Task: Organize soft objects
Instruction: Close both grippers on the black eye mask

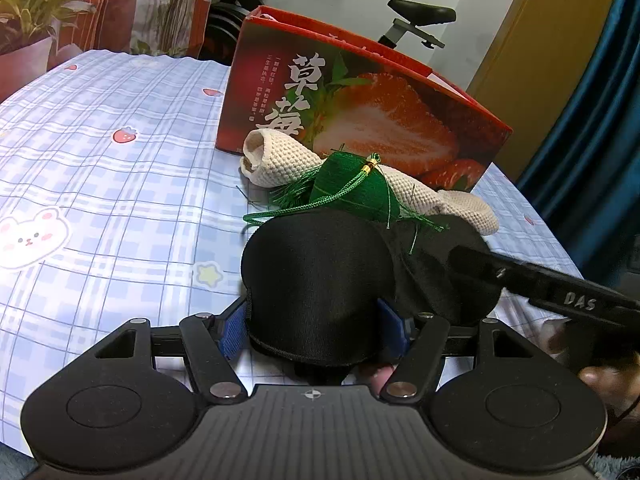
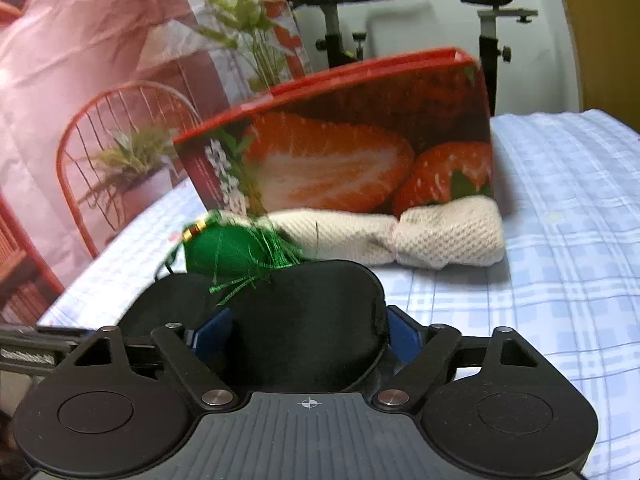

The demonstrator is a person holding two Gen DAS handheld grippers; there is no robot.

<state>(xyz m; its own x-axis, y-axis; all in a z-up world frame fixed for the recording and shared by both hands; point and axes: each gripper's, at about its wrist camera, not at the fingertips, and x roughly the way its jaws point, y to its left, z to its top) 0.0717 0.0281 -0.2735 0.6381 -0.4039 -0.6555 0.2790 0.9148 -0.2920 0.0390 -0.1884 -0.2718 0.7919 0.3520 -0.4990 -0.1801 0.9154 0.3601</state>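
Behind the checked bedsheet (image 1: pixel 100 168) an exercise bike (image 1: pixel 416 16) stands in the left wrist view; the left gripper (image 1: pixel 316 320) pinches one cup of a black sleep mask (image 1: pixel 320 272), with a green tassel ornament (image 1: pixel 356 192) and a rolled cream towel (image 1: pixel 280 160) before a strawberry box (image 1: pixel 360 112). From the right wrist, blurred, the right gripper (image 2: pixel 308 332) clamps the mask's other cup, the ornament just beyond it, the towel against the box.

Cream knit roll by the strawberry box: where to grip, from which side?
Judging by its pose, take the cream knit roll at its free bulging end, from above, jaws across its width. The green tasselled ornament covers the other end, and the strawberry box blocks the back.
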